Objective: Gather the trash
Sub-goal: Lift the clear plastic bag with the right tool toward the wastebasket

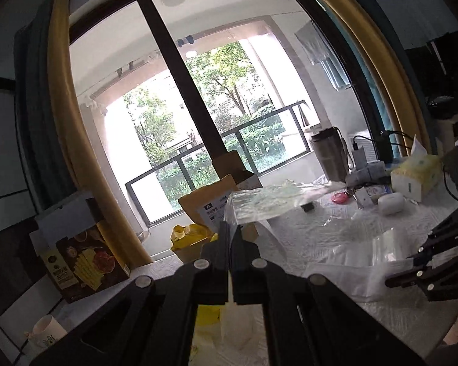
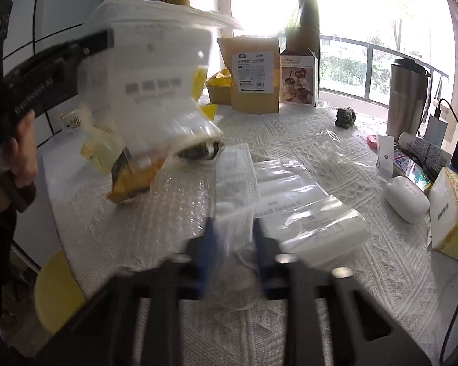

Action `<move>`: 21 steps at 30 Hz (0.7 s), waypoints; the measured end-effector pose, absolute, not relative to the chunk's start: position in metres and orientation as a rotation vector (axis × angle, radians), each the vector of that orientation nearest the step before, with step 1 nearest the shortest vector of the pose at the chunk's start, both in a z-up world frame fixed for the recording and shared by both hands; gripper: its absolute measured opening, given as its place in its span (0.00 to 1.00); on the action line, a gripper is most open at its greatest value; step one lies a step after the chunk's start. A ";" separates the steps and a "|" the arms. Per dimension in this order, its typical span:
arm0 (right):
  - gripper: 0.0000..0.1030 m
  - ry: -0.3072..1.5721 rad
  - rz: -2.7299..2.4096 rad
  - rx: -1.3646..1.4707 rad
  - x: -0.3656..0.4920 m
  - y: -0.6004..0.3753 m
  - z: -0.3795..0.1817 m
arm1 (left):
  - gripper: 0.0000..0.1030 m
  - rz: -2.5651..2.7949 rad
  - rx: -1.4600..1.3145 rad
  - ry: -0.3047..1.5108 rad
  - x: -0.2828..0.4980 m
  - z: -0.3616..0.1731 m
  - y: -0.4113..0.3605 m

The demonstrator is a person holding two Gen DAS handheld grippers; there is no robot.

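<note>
1. A table (image 2: 336,244) under a white embossed cloth, beside a balcony window, holds scattered packaging.
2. A white plastic bag (image 2: 155,70) stuffed with wrappers hangs above the table's left side, its rim pinched in the fully closed left gripper (image 1: 230,231).
3. A clear zip bag (image 2: 293,195) lies flat mid-table, beside bubble wrap (image 2: 174,201).
4. The right gripper (image 2: 233,228), blue-padded fingers drawn close, clamps a thin white mask-like sheet (image 2: 235,180) at the near edge.
</note>
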State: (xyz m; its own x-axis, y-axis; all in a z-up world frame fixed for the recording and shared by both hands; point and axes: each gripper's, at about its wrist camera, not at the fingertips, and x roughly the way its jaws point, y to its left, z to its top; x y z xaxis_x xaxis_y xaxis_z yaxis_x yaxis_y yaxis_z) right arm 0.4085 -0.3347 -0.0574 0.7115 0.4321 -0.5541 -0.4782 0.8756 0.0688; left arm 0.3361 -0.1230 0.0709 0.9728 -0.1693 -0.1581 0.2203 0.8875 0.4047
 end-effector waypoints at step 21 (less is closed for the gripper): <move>0.03 0.341 0.525 -0.131 0.308 -0.331 0.013 | 0.01 -0.160 0.284 -0.065 0.218 0.131 -0.072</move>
